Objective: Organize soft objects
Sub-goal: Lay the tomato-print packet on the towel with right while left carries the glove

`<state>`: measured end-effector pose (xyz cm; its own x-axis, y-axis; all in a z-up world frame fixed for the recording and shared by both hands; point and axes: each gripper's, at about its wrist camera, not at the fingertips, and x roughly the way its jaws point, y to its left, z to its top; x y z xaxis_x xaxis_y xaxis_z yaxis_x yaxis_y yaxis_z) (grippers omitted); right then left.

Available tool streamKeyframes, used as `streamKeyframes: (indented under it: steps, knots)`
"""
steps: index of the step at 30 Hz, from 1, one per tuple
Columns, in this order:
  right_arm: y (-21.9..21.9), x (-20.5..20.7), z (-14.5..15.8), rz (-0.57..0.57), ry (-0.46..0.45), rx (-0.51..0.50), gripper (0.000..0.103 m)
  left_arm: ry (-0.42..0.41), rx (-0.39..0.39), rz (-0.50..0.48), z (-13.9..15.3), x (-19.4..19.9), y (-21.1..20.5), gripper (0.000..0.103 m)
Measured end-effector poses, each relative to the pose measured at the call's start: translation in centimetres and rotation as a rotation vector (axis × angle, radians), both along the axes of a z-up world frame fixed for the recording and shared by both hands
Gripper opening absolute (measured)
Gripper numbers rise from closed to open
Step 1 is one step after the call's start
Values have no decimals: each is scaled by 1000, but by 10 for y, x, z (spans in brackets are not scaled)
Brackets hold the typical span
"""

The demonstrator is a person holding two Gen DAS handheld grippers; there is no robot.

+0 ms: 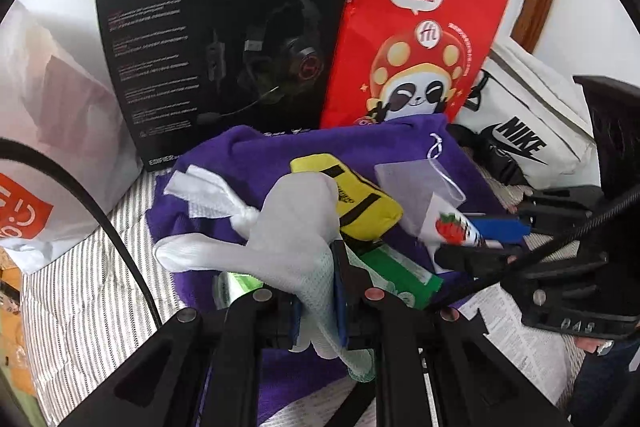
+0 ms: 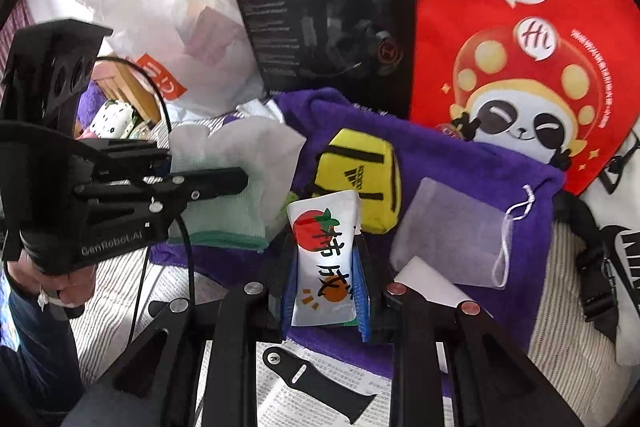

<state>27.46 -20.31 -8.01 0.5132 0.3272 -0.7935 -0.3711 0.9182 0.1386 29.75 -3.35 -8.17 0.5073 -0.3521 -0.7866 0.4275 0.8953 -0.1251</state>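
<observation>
White glove (image 1: 296, 227): soft knit mesh with a green cuff, limp, gripped in the left gripper (image 1: 320, 311); its long axis runs from the pads away toward the boxes, with floppy fingers splayed left over the purple towel (image 1: 224, 163).
Strawberry pouch (image 2: 324, 263): small white fabric sachet with red fruit print, clamped upright in the right gripper (image 2: 326, 303); long axis points forward.
Purple towel: plush terry, spread on a striped bed cover (image 1: 80, 291).
On the towel: yellow cushion-like pouch (image 2: 360, 183) with black stripes; sheer drawstring bag (image 2: 456, 239).
Behind: glossy black headset box (image 1: 224, 39); red paper bag (image 1: 420, 23) with panda.
Right wrist view only: black strap (image 2: 316, 387) on printed paper.
Left wrist view only: green packet (image 1: 400, 275) under the glove.
</observation>
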Motion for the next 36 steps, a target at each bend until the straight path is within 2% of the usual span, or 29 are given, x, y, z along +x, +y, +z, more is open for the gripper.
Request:
streamKeyframes:
  steps: [5,11,19,22,28,36]
  knots:
    - [15,2,-19,56,44,-24,25,10,4,32,-5,7,7,13]
    - [18,8,-37,46,76,-80,25,27,-14,24,-9,9,10,13]
    - [15,18,-56,46,131,-99,27,30,-18,29,-9,8,13,13]
    - [17,20,-57,55,132,-102,31,29,-21,28,-9,8,14,13]
    - [19,16,-49,81,116,-72,54,34,-21,30,-10,9,17,13]
    - [17,12,-31,85,90,-71,58,33,-19,45,-11,9,23,13]
